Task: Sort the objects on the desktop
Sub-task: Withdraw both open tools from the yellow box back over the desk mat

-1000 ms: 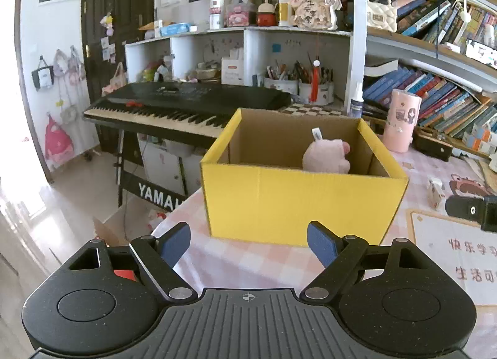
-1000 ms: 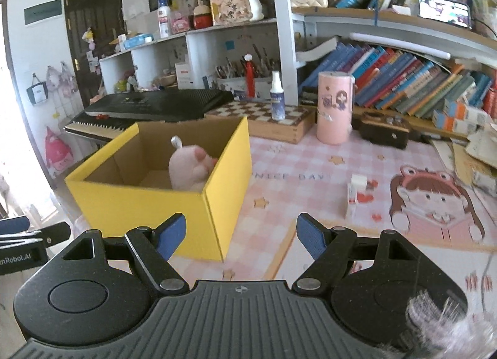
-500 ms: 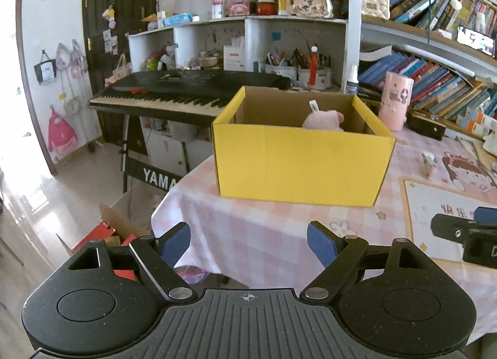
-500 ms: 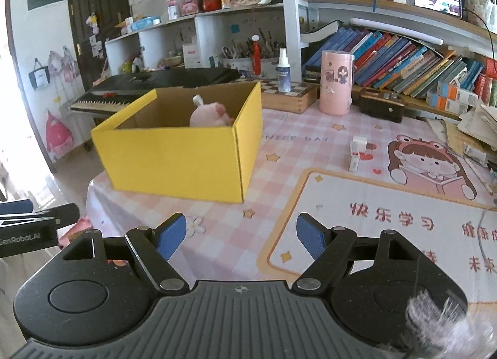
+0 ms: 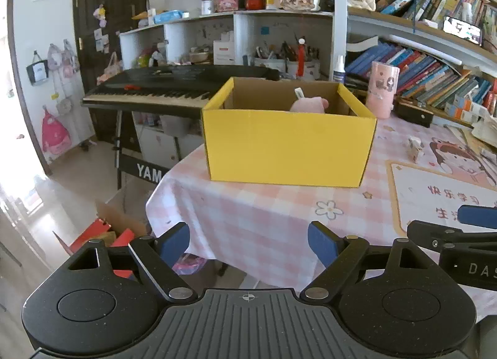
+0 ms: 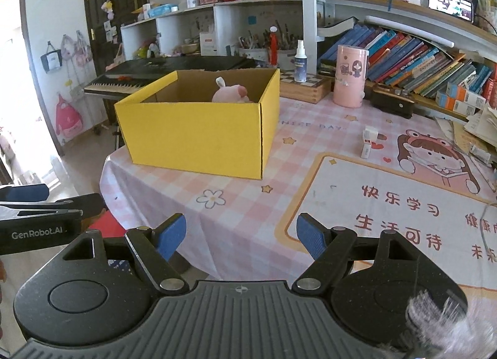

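The open yellow cardboard box (image 6: 198,129) stands near the corner of the bench (image 6: 248,219), which is covered by a pink-checked cloth, and it serves as the landmark here. It looks placed as the collecting bin: its flaps are out of the way and its top is open. A pink plush pig toy (image 6: 231,93) already sits inside it against the far wall, only its head showing above the rim. That suggests one item is sorted. To the right of the box, a small white carton with red print (image 6: 368,143) lies apart on the cloth, and is probably the next thing to collect. Behind and right of the box stands a tall pink cylindrical canister (image 6: 349,76) with a cartoon figure.

The left gripper (image 5: 248,242) hovers in front of the box, off the bench edge, jaws spread wide with nothing between them. The right gripper (image 6: 240,236) hangs in front of the box and slightly to its right, jaws likewise wide and empty. Both seem drawn away from the box, as if between picks.

Readable writing: "YAM" on the stand of the black keyboard (image 5: 174,85) left of the box; "GenRobot.AI" on the left gripper's side as seen by the right wrist camera; "DAS" on the right gripper's side as seen by the left one; "NICE DAY" printed on the cloth right of the box; and "快乐学习" on the white study mat with orange border (image 6: 397,213).
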`<move>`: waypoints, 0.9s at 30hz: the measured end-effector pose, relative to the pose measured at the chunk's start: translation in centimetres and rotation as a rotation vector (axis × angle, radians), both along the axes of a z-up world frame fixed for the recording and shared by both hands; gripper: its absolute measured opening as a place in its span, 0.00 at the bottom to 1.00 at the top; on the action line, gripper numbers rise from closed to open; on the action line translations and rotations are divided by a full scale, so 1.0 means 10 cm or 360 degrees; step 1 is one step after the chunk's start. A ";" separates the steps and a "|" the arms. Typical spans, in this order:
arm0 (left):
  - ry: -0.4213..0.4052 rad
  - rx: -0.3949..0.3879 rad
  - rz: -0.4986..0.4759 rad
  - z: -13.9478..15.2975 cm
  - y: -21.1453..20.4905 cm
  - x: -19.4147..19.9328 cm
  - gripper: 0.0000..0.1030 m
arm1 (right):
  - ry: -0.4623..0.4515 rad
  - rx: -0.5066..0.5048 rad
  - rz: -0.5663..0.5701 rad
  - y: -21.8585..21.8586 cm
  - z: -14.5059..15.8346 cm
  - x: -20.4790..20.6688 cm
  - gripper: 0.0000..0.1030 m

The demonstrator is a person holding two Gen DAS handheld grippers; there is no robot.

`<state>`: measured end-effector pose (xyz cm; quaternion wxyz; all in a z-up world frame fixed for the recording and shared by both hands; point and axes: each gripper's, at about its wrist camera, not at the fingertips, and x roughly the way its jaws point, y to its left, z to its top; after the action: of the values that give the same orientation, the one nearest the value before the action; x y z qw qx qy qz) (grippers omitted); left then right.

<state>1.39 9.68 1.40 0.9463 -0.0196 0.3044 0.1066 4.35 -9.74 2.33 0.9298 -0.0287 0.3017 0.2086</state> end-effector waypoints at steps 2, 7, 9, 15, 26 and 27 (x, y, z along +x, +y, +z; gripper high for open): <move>0.0005 0.0000 -0.0015 -0.01 -0.02 -0.01 0.83 | 0.0002 -0.0001 -0.0008 -0.01 -0.01 -0.03 0.75; 0.0038 -0.0006 -0.0073 -0.04 -0.07 0.00 0.84 | 0.0021 -0.0008 -0.0054 -0.06 -0.04 -0.08 0.75; 0.0047 -0.0008 -0.0102 -0.06 -0.10 0.00 0.84 | 0.0030 -0.0009 -0.0089 -0.10 -0.04 -0.09 0.75; 0.0057 -0.0017 -0.0184 -0.08 -0.19 0.04 0.84 | 0.0060 -0.0015 -0.0178 -0.20 -0.06 -0.09 0.75; 0.0081 -0.0022 -0.0329 -0.12 -0.36 0.19 0.84 | 0.0086 -0.0016 -0.0301 -0.36 -0.11 -0.08 0.75; 0.0083 -0.0022 -0.0340 -0.12 -0.38 0.21 0.84 | 0.0089 -0.0015 -0.0310 -0.38 -0.11 -0.08 0.75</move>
<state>3.45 5.87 0.18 0.9439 0.0093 0.3301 0.0037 3.58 -13.50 1.19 0.9368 0.0023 0.3298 0.1166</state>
